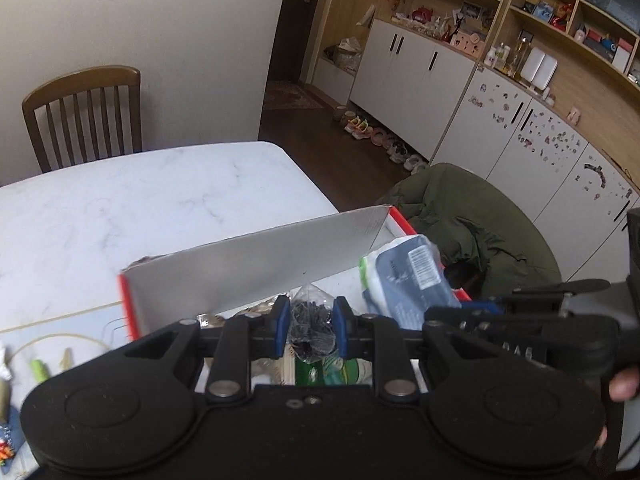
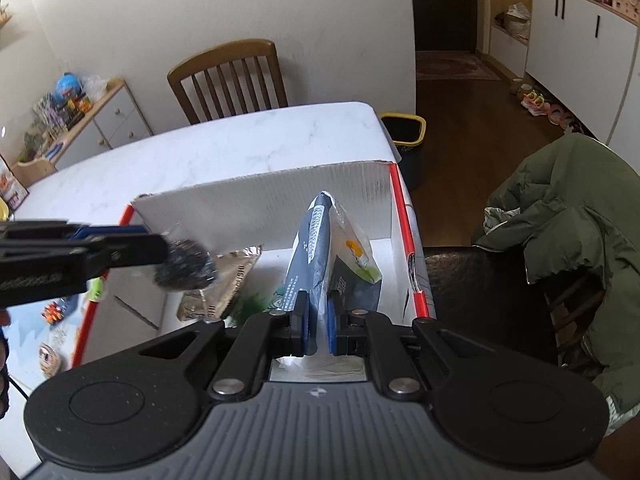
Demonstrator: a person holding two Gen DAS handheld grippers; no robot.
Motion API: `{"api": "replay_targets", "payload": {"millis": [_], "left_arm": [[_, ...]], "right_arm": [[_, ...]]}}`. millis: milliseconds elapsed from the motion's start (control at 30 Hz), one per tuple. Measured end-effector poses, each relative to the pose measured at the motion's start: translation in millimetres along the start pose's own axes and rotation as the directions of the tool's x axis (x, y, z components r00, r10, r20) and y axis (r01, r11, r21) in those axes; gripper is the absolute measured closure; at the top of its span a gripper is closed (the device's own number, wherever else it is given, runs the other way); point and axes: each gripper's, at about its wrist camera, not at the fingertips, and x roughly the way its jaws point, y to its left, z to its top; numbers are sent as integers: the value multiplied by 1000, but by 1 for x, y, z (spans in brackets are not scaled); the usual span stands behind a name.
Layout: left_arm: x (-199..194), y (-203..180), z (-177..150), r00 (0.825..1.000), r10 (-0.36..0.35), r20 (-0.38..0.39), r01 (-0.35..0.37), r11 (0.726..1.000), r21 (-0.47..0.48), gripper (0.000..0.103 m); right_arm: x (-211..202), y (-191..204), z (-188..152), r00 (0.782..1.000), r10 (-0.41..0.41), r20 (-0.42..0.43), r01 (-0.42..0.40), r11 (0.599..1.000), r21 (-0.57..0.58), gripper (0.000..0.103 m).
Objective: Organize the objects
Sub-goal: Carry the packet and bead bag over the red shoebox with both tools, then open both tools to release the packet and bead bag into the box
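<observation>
— My left tongs (image 1: pixel 307 326) are pinching a small clear bag of dark bits (image 1: pixel 311 330), and my right tongs (image 2: pixel 318 330) are clamping a grey-blue packet (image 2: pixel 310 256), standing it on end.

— Where are they hanging?

— Both are hovering over the open cardboard box (image 2: pixel 264 194), white inside with red edges. The packet is leaning at my twelve o'clock; the left tongs are reaching in from nine o'clock. The box is sitting on the marble table (image 2: pixel 224 140); a green jacket (image 2: pixel 576 216) is draping a chair at three o'clock.
</observation>
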Motion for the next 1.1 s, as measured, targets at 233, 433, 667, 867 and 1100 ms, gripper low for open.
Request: {"api": "replay_targets", "payload": {"millis": [233,433,667,867,1100], "left_arm": [[36,-8,8,999,43,-34,-42,999,25,82],[64,-14,11,994,87,-67,-83,995,60,82],[88,-12,11,987,115,-112,-108,992,72,82],[102,-9,9,980,128,-152,-119,990,71,82],[113,-9,5,971,138,-196,-121,988,94,74]], "right_arm": [[19,3,1,1000,-5,-29,4,998,-56,95],[33,2,5,999,-10,-52,6,997,-73,95],[48,-6,12,997,-26,-75,22,998,-60,94],[53,-10,12,996,-23,-84,19,998,-56,94],[48,-10,14,997,-35,-63,31,998,-60,92]]}}
